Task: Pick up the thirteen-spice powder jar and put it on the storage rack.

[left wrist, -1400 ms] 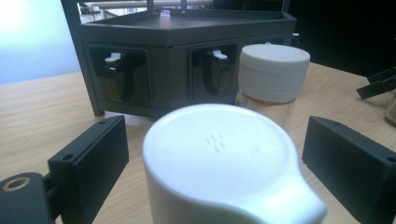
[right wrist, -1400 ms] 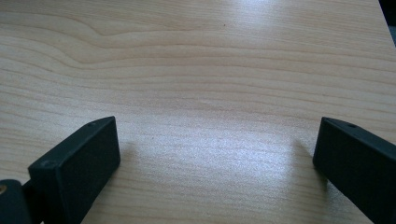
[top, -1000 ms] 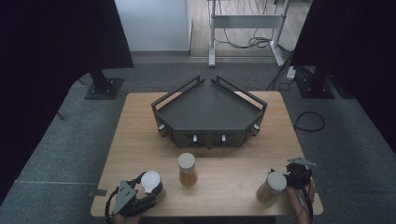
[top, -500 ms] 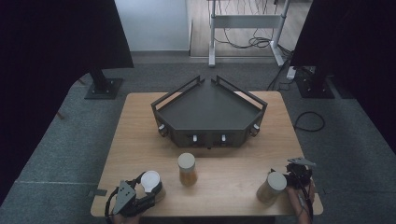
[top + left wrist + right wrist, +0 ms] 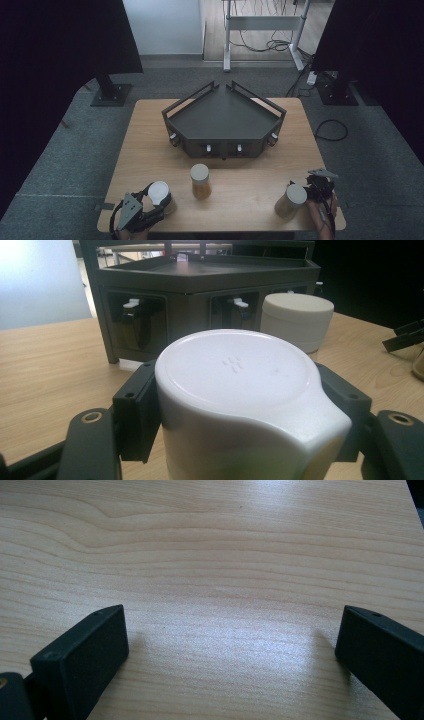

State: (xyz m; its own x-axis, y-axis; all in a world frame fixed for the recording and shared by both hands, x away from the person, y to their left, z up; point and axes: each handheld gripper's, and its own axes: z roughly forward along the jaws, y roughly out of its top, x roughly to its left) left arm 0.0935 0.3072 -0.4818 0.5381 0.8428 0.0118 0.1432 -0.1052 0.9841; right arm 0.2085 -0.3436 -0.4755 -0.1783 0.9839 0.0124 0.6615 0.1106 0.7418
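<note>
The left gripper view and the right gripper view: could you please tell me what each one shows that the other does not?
The left gripper view has the left gripper closed on a white-lidded jar, with the dark tray stand and a second white lid behind. The right gripper view has the right gripper with its jaws wide apart and nothing between them. Both show black jaws over the wooden table.

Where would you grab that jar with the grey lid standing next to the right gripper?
Probably around the body, just below the lid. The grey-lidded jar stands upright on the table, round and slim, so its side walls suit two jaws. The right gripper sits open beside it, so coming in level from the jar's right looks easiest; the middle jar stands well clear.
</note>
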